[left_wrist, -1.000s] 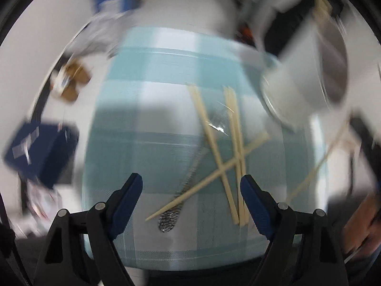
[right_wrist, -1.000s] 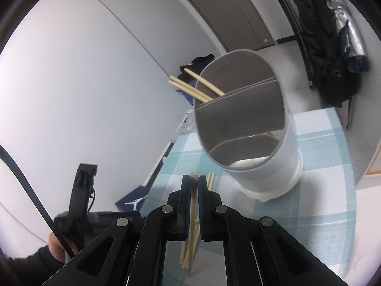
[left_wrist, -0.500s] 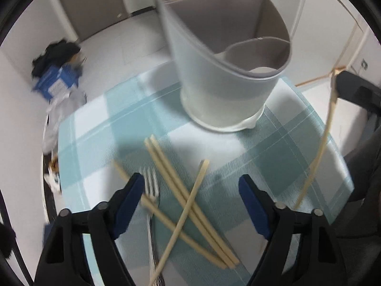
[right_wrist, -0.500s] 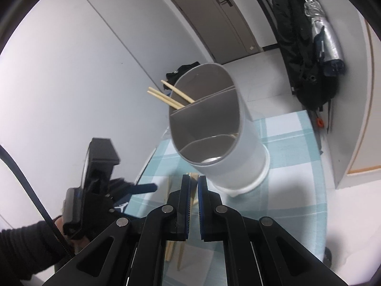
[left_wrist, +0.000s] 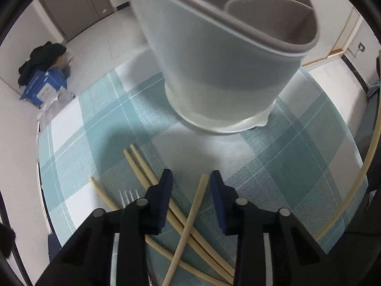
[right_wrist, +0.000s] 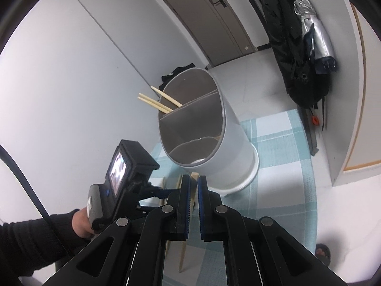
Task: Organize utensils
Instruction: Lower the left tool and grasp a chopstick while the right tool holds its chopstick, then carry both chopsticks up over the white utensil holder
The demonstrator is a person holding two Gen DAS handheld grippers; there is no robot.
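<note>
Chopsticks lie loose on the teal checked tablecloth [left_wrist: 297, 166]: four can be counted in the left wrist view. Two of them, a pair of chopsticks [left_wrist: 140, 164], lie side by side, their long axis running from upper left, near the holder, down to lower right under the gripper. A third chopstick [left_wrist: 102, 194] lies alone to their left on about the same slant. The crossing chopstick [left_wrist: 193, 209] lies over the pair, its long axis slanting the other way, its tip pointing up toward the holder. One fork [left_wrist: 129, 195] shows only its tines, pointing toward the holder, beside the left finger.

The left gripper [left_wrist: 189, 180] points steeply down at the cloth; its jaws are closing, with the tip of the crossing chopstick between them but the pads not yet touching it.

The right gripper [right_wrist: 194, 186] is clamped narrowly on one held chopstick [right_wrist: 194, 178], whose blunt end pokes up just past the pads while its shaft hangs down below the fingers.

One grey utensil holder [right_wrist: 228, 143] stands on the cloth just beyond the loose chopsticks. Its partitions make three compartments; three chopsticks in the holder [right_wrist: 154, 102] lean out of the far one, tips pointing up and left. A hand [right_wrist: 82, 224] in a dark sleeve grips the left gripper's handle.
</note>
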